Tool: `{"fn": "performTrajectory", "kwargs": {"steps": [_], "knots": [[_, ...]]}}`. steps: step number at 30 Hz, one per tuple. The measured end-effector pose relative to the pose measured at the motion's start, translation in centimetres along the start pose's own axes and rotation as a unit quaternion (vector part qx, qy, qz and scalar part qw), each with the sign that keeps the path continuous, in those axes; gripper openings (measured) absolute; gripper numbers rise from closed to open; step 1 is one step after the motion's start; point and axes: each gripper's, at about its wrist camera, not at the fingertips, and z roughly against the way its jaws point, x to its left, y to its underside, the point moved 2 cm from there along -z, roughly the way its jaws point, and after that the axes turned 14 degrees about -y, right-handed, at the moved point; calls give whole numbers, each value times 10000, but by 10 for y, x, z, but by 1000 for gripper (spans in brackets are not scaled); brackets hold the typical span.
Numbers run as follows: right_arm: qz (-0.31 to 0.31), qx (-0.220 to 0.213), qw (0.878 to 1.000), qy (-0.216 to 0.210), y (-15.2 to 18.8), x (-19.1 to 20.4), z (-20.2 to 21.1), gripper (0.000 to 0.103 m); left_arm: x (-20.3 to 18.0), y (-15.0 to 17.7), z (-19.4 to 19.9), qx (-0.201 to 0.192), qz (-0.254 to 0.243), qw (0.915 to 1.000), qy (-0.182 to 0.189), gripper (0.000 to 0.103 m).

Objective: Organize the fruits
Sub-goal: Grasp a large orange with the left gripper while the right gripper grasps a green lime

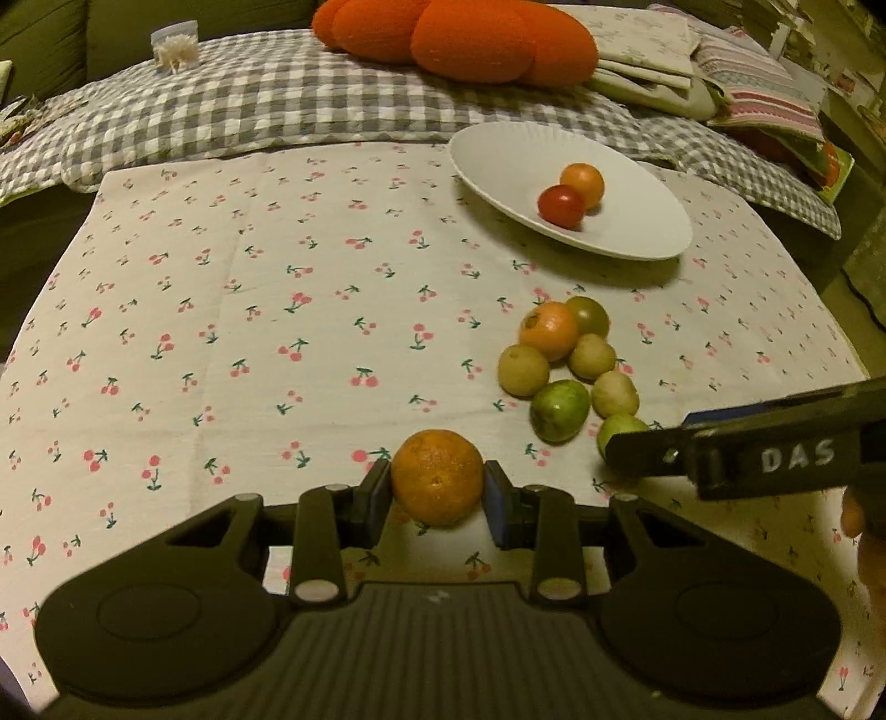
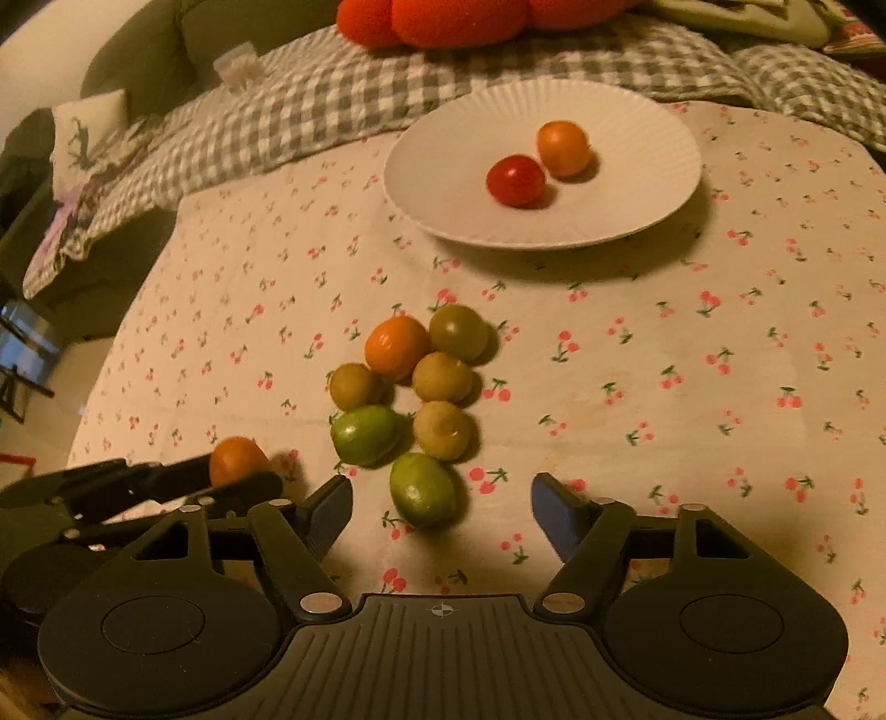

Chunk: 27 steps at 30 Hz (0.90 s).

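Observation:
My left gripper [image 1: 437, 493] is shut on an orange fruit [image 1: 437, 476], just above the cherry-print cloth; it also shows in the right wrist view [image 2: 238, 459]. My right gripper [image 2: 442, 515] is open and empty, with a green fruit [image 2: 423, 490] between its fingers on the cloth. A cluster of several green, yellowish and orange fruits [image 2: 410, 382] lies ahead of it, also seen in the left wrist view [image 1: 565, 360]. A white plate [image 2: 443, 160] at the back holds a red fruit [image 2: 515, 180] and an orange fruit [image 2: 562, 148].
The cherry-print cloth [image 1: 249, 332] covers the table. A grey checked blanket [image 1: 249, 105] and an orange cushion [image 1: 470, 39] lie behind the plate. A small white container [image 1: 174, 50] stands at the back left. The right gripper's finger [image 1: 747, 448] crosses the left view.

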Motion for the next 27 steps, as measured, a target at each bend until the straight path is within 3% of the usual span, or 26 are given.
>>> {"fn": "performTrajectory", "kwargs": {"steps": [4, 7, 9, 27], "knots": [[67, 104, 9999, 60, 2, 1, -9, 58, 2, 0, 0, -2, -1, 10000, -2, 33], [203, 113, 9996, 136, 3, 4, -11, 46, 4, 0, 0, -17, 13, 10000, -3, 33], [160, 132, 9997, 88, 2, 5, -12, 25, 5, -1, 1, -29, 24, 10000, -7, 33], [-17, -92, 9999, -78, -8, 6, 16, 25, -1, -12, 12, -250, 20, 9996, -118, 33]]}}
